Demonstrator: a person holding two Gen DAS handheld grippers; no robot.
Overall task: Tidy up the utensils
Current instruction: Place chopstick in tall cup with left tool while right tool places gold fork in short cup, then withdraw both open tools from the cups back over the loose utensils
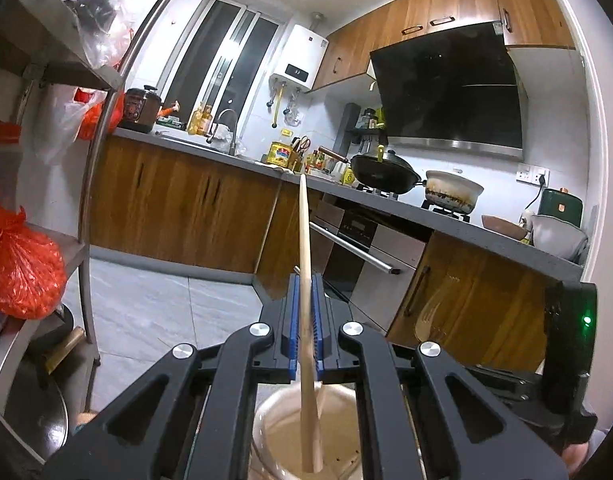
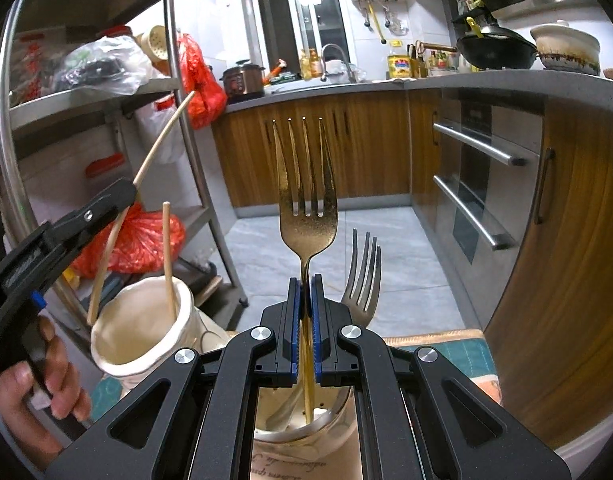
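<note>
In the left wrist view my left gripper (image 1: 305,280) is shut on a pale wooden chopstick (image 1: 304,232). The stick points up and away, and its lower end hangs over the mouth of a cream cup (image 1: 274,428). In the right wrist view my right gripper (image 2: 305,284) is shut on the neck of a gold fork (image 2: 306,184). The fork's tines point up and its handle reaches down into a shiny jar (image 2: 338,420), where a silver fork (image 2: 364,272) stands too. The same view shows the cream cup (image 2: 142,332) at left with one chopstick (image 2: 169,256) inside. Above it is the left gripper (image 2: 134,192) with its chopstick (image 2: 158,144).
A metal shelf rack (image 2: 198,168) with red bags (image 2: 146,240) stands at left. Wooden cabinets (image 2: 346,152) and a grey counter (image 1: 446,216) run along the back and right. The oven's steel handles (image 2: 474,144) jut out at right. A person's hand (image 2: 38,380) holds the left gripper.
</note>
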